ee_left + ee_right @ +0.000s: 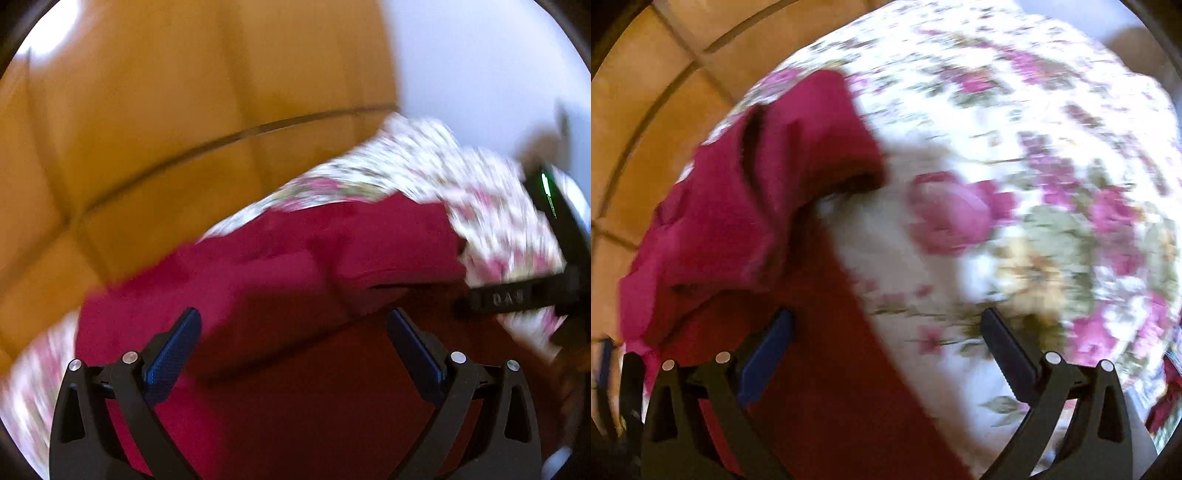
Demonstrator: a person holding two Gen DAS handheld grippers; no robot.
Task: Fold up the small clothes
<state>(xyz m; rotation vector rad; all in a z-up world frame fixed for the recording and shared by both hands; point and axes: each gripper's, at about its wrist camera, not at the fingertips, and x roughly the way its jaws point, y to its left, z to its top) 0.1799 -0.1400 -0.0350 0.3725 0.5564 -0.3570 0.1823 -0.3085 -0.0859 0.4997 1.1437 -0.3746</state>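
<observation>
A crimson garment (295, 258) lies bunched on a white floral cloth (424, 162). My left gripper (293, 321) is open just above the garment, its blue pads wide apart and empty. The other gripper's black body (517, 295) shows at the right edge of that view, beside the garment. In the right wrist view the same garment (750, 206) lies folded over at the left, on the floral cloth (1034, 166). My right gripper (886, 325) is open above the garment's right edge, holding nothing. Both views are motion-blurred.
An orange tiled floor (166, 110) with dark grout lines lies beyond the cloth's far edge, also in the right wrist view (646, 92). A pale wall (498, 55) is at the upper right. A dark red item (1167, 391) peeks in at the right edge.
</observation>
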